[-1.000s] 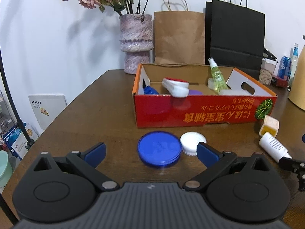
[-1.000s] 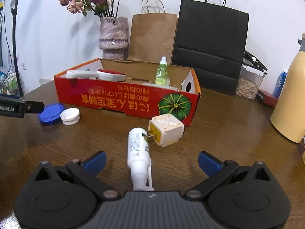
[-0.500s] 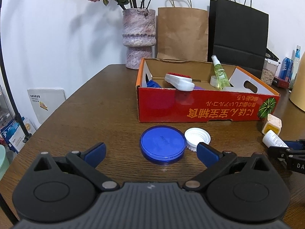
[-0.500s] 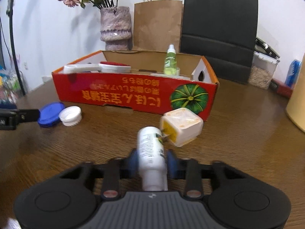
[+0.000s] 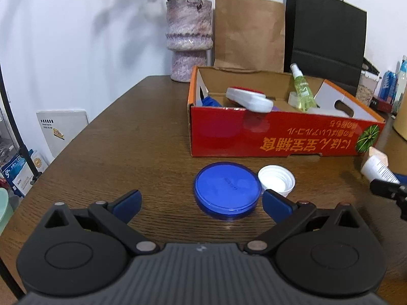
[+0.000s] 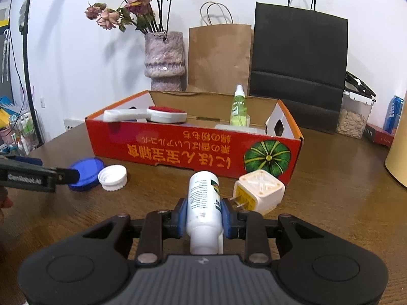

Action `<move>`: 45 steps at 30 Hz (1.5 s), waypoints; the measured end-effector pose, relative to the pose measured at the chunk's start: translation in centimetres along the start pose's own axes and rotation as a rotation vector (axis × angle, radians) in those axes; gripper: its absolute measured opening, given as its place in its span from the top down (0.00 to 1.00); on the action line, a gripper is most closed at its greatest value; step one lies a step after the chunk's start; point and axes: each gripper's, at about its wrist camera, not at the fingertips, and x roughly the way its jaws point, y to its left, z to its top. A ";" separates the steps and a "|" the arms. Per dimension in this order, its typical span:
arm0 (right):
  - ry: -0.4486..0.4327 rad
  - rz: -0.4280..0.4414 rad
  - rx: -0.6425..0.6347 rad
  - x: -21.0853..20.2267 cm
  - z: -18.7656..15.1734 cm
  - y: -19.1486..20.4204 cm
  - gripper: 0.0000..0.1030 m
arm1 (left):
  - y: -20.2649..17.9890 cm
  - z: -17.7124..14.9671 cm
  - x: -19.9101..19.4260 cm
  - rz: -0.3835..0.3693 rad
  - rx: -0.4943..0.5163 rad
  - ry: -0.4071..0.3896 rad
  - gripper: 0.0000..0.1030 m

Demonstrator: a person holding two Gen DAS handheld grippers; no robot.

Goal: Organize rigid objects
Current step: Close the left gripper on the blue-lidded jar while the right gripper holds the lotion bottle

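At lower centre, the right tool (image 6: 204, 214) clenches the white plastic bottle (image 6: 203, 203); the left tool (image 5: 201, 200) stands released before the round blue plastic lid (image 5: 227, 190).

Left of box: bare worktop (image 5: 132, 137) lay free.
Box front: blue lid (image 5: 227, 189), white cap (image 5: 276, 179), plug adapter (image 6: 258, 192) stood in the way.
Behind red box (image 6: 193, 150): vase (image 6: 164, 59), paper bags (image 6: 257, 58) blocked passage.
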 end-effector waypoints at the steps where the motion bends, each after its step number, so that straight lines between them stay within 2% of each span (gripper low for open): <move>1: -0.004 -0.002 0.002 0.0 0.1 0.1 0.74 | 0.0 0.0 0.2 0.000 0.004 0.005 0.00; 16: -0.055 -0.039 0.036 0.4 0.6 0.1 0.74 | -1.0 0.6 3.1 0.004 0.076 0.036 0.00; 25: -0.056 -0.042 0.034 0.6 0.7 0.3 0.74 | -1.3 1.2 3.7 -0.007 0.089 0.010 0.00; 26: -0.057 -0.042 0.035 0.6 0.7 0.4 0.74 | -1.4 1.2 3.6 -0.010 0.095 0.007 0.02; 29: -0.057 -0.043 0.037 0.7 0.6 0.4 0.74 | -1.9 1.0 3.6 -0.024 0.116 0.011 0.22; 30: -0.057 -0.043 0.037 0.7 0.6 0.4 0.74 | -1.9 0.9 3.6 -0.037 0.117 0.014 0.33; 45: -0.083 -0.044 0.041 -0.1 0.5 0.5 0.74 | -3.0 0.5 0.7 -0.056 0.111 -0.075 0.33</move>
